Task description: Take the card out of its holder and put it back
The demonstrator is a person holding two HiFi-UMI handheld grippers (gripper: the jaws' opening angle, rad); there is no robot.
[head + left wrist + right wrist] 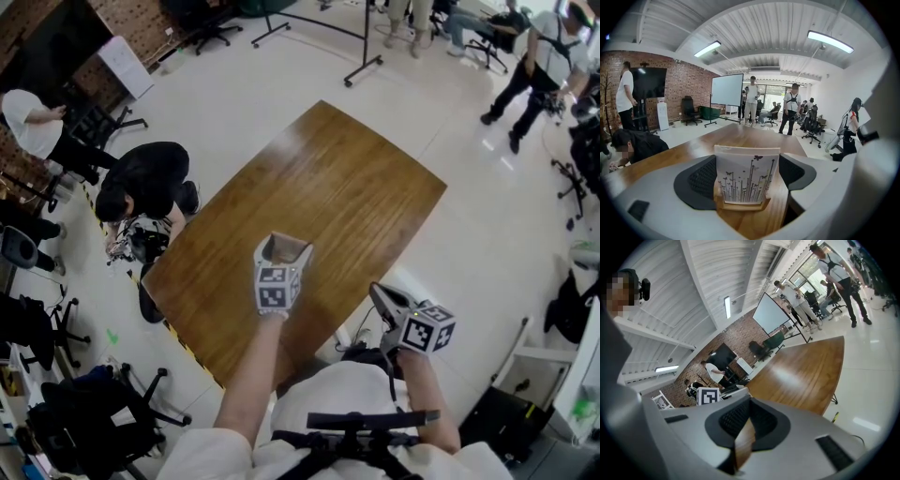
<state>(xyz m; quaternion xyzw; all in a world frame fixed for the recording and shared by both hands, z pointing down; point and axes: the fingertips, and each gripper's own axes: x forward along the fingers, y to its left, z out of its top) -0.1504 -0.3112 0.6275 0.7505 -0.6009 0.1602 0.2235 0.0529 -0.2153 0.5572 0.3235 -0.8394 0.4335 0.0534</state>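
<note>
A white card [746, 180] printed with dark stems and butterflies stands upright in a small wooden holder [740, 205]. My left gripper [746, 174] is shut on the holder, its dark pads [701, 180] against both sides. In the head view the left gripper [284, 251] holds the card and holder [284, 247] over the near part of the brown wooden table [328, 187]. My right gripper [380, 292] hovers at the table's near right edge. The right gripper [744, 430] is shut with nothing in it; only a thin slit shows between its pads.
A person in black [141, 183] crouches at the table's left edge with cables on the floor. Office chairs [89, 412] stand at the lower left. Other people [534, 66] stand at the far right. A whiteboard stand [361, 56] is beyond the table.
</note>
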